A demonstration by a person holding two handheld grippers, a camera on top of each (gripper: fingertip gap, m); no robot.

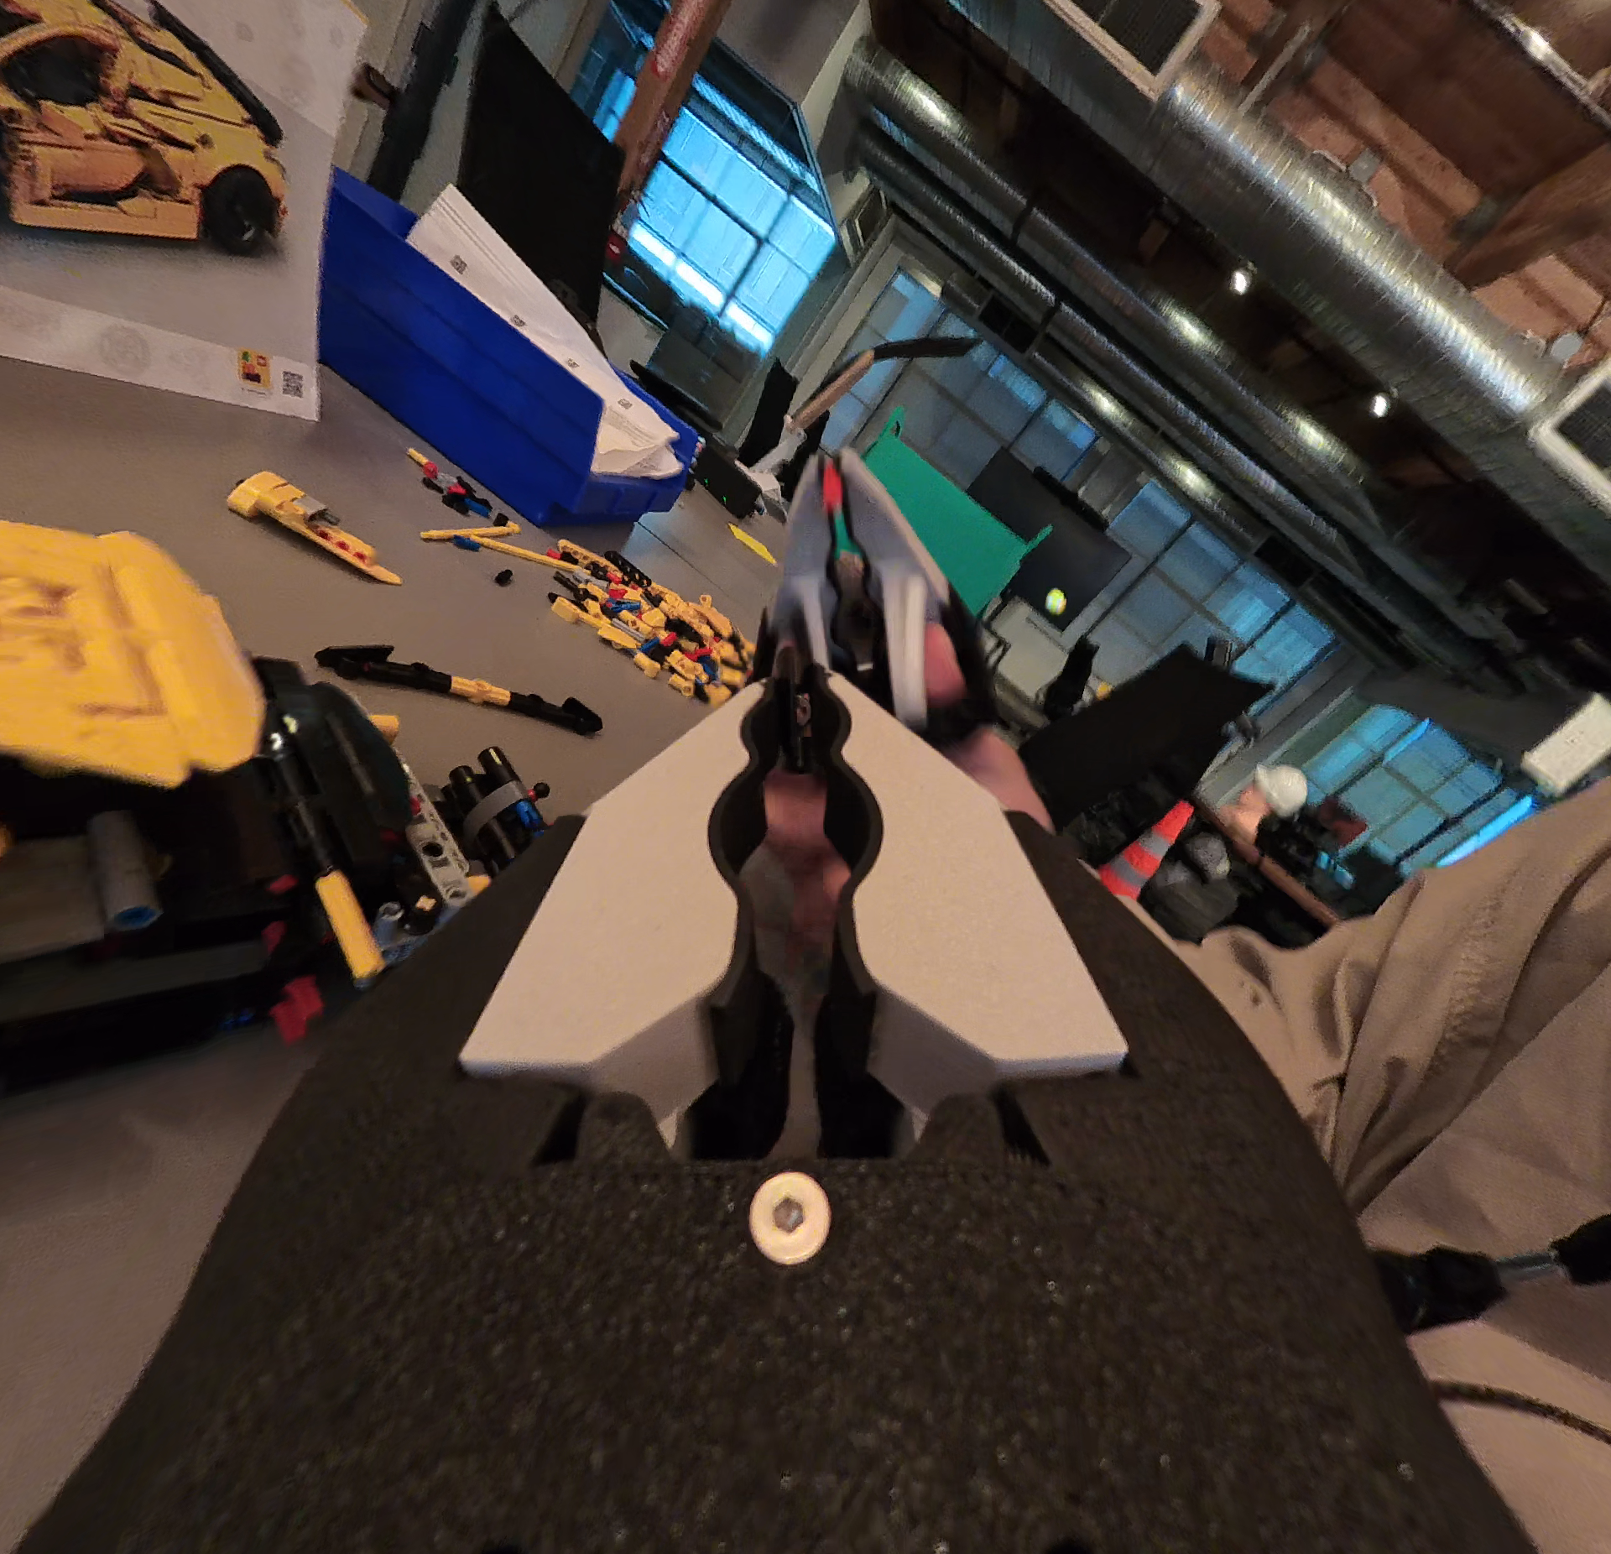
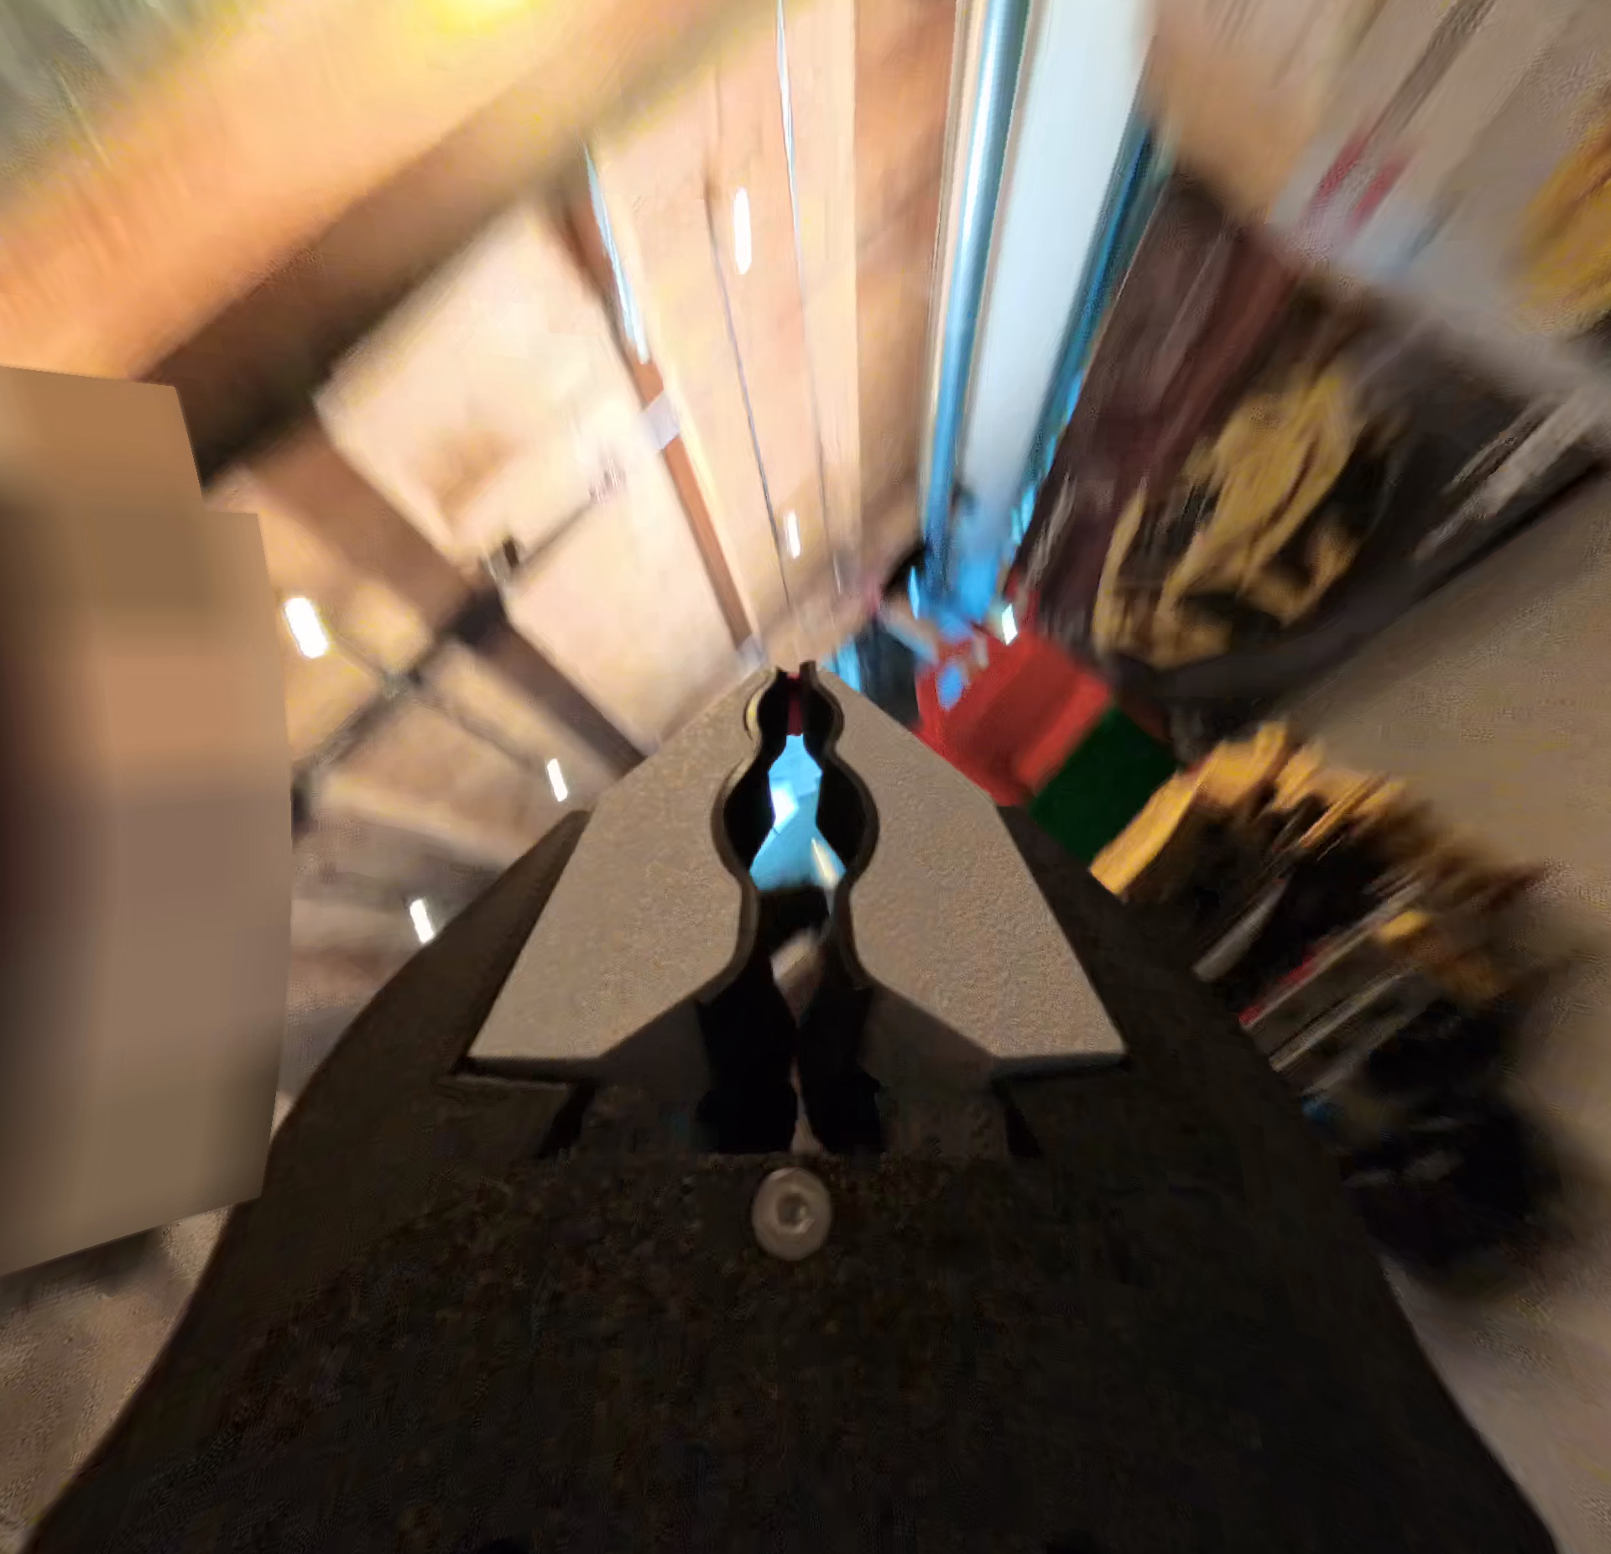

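Observation:
My left gripper (image 1: 798,693) is shut on a small black piece (image 1: 795,717) pinched at its tips, raised above the grey table (image 1: 523,431). Just beyond it, the right gripper (image 1: 832,476) shows in the left wrist view, held by a hand (image 1: 946,666), its tips pointing up and away. In the right wrist view, which is heavily blurred, my right gripper (image 2: 795,671) is shut, with a small red piece (image 2: 791,706) showing between its tips. A partly built yellow and black brick car (image 1: 174,771) sits at the left, close to my left gripper.
A pile of loose yellow, black and red pieces (image 1: 654,623) lies ahead on the table, with a black and yellow beam (image 1: 462,684) and a yellow panel (image 1: 305,523). A blue bin (image 1: 453,344) holding papers and a box with a car picture (image 1: 157,161) stand behind. A beige sleeve (image 1: 1438,1033) is at the right.

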